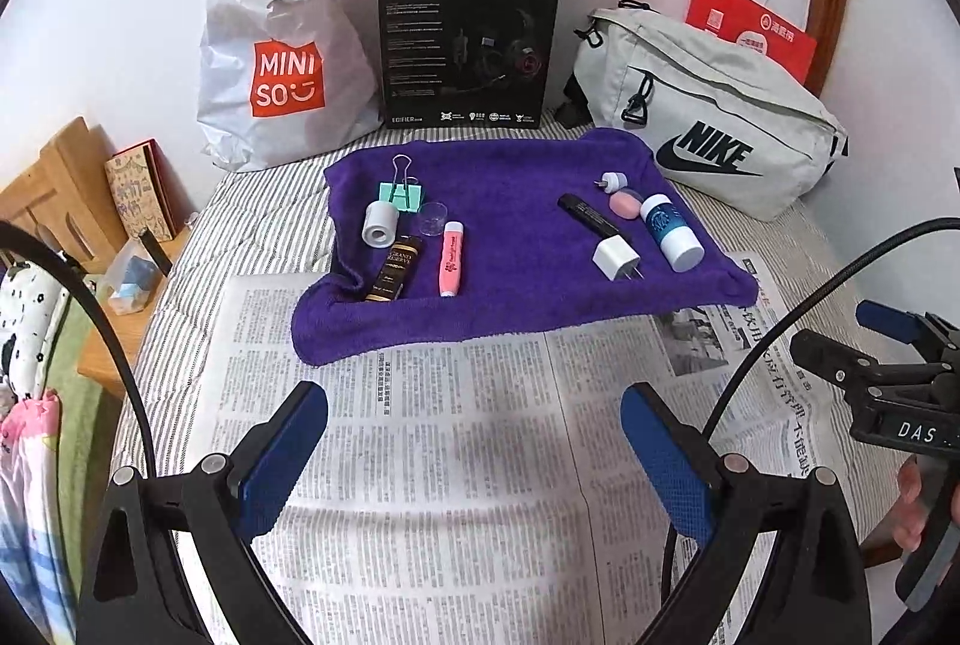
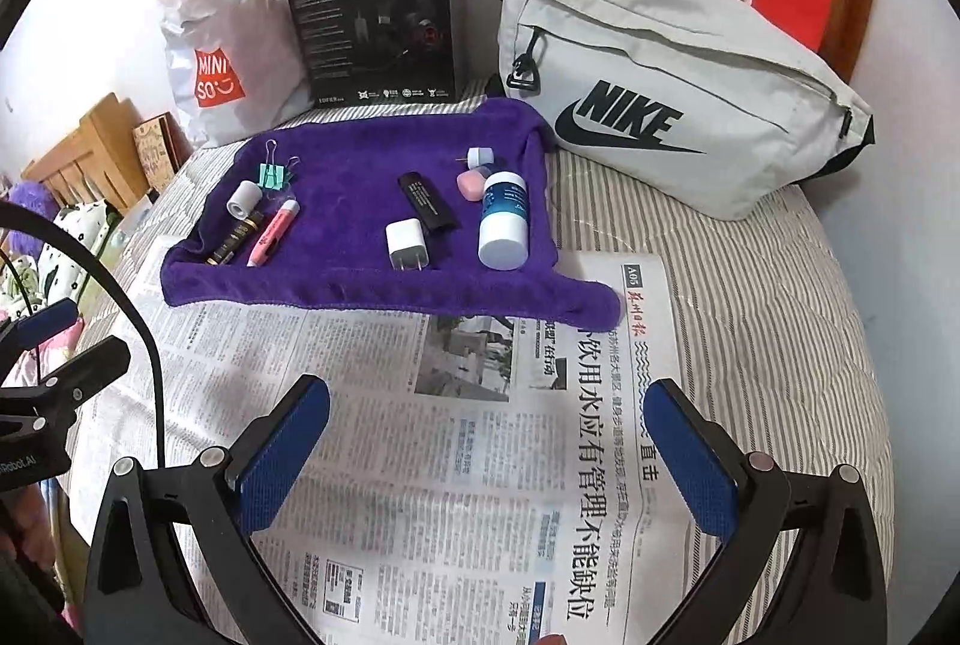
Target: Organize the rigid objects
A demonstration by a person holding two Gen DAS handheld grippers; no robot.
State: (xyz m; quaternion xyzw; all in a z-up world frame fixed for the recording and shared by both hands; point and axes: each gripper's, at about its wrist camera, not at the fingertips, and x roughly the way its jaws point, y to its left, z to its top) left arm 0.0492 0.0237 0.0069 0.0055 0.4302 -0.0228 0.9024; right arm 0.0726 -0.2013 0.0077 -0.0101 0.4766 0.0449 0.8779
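Over newspaper | left claw, right claw wide apart, empty | towel edge ahead | bags behind

Newspaper bare; towel cluttered.

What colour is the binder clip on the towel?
Mint green with silver wire handles; the binder clip shows best in the left wrist view.

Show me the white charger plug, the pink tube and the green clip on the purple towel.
White charger plug [image 2: 407, 240]: right wrist view, on its front face.
Pink tube [image 1: 451, 258]: left wrist view, mid-body.
Green clip [image 1: 401, 195]: left wrist view, on its green body.
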